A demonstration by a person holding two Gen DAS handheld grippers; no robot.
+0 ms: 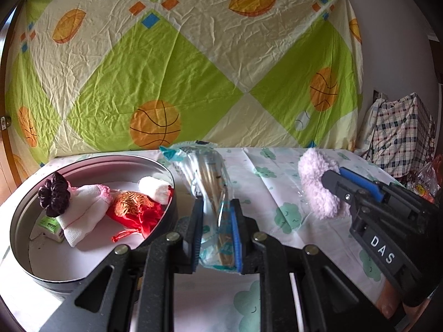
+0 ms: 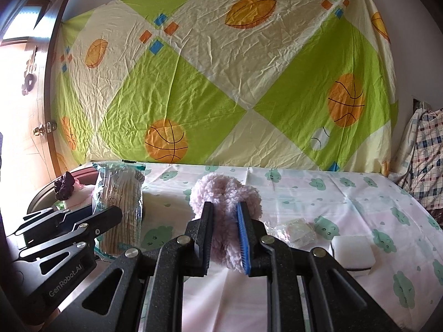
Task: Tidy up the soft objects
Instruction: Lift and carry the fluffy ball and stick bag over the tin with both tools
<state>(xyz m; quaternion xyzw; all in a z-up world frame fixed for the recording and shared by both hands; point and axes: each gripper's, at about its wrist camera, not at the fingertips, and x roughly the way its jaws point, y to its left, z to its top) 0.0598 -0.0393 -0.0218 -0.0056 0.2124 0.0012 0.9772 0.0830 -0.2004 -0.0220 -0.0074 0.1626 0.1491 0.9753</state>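
The left gripper is closed on a clear plastic packet of pale, rope-like strands with teal printing, its two fingers pinching the packet from either side near its lower end while the rest rises up and away over the counter. Just to the left of it sits a round metal tin, and inside lie a dark crocheted flower, a white knitted piece with pink trim, a red drawstring pouch with gold pattern, a white puff and a small green-and-white packet. The right gripper is clamped on a fluffy pale-pink item, the pile bulging out above and between its fingers; whether the item touches the cloud-print cloth beneath I cannot tell. Near it on the right lie a small crinkled clear wrapper and, just beyond that, a white sponge block. Behind the counter hangs a creased green-and-cream sheet with basketballs, and a plaid bundle sits at the far right.
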